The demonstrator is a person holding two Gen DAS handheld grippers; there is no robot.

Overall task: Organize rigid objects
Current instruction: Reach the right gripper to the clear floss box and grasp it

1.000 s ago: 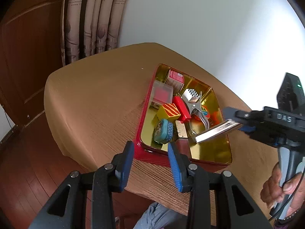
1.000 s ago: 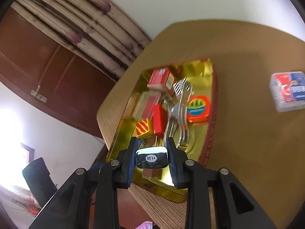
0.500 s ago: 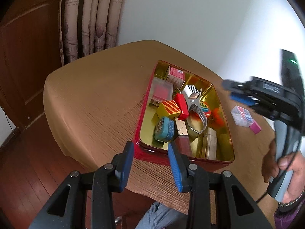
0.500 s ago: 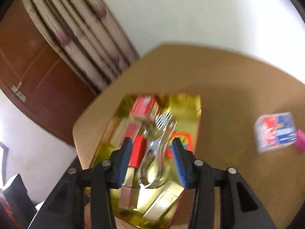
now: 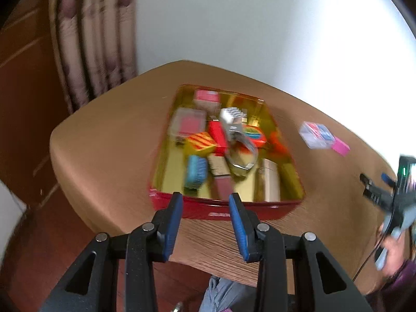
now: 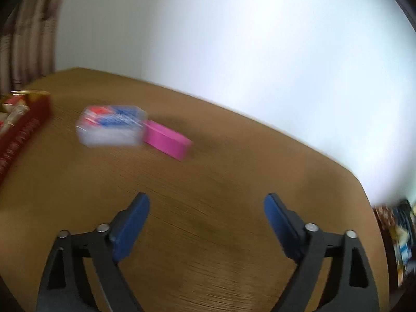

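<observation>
Two wrist views over a brown desk (image 6: pixel 208 171), both blurred by motion. Red tin (image 5: pixel 223 209) with a gold inside near the middle of the desk, crowded with small rigid things: a striped yellow block (image 5: pixel 201 143), a red block (image 5: pixel 218 136), a blue oval case (image 5: pixel 196 170), a metal tool (image 5: pixel 238 140), a round orange tin (image 5: pixel 254 135) and several boxes. Still out on the desk, well apart from the tin on its right-hand side: a clear box (image 6: pixel 111 126) with a red and blue label, and a pink block (image 6: pixel 167 140) touching its far side. Left gripper (image 5: pixel 205 223) hanging just before the tin's near wall, pads partly apart, nothing between them, touching nothing. Right gripper (image 6: pixel 206 227) aimed down at bare desk, jaws opening and already wide, nothing between them; clear box and pink block lying ahead and to its left. Likely step in hand: fetching one of those two loose pieces for the tin. Best done by swinging the right gripper left until one piece sits squarely between the pads, coming down low enough to catch its sides, and closing on the narrower width. Worth taking the pink block from its free far side, or nudging the pair apart first, since the two touch and a pad could snag both.
</observation>
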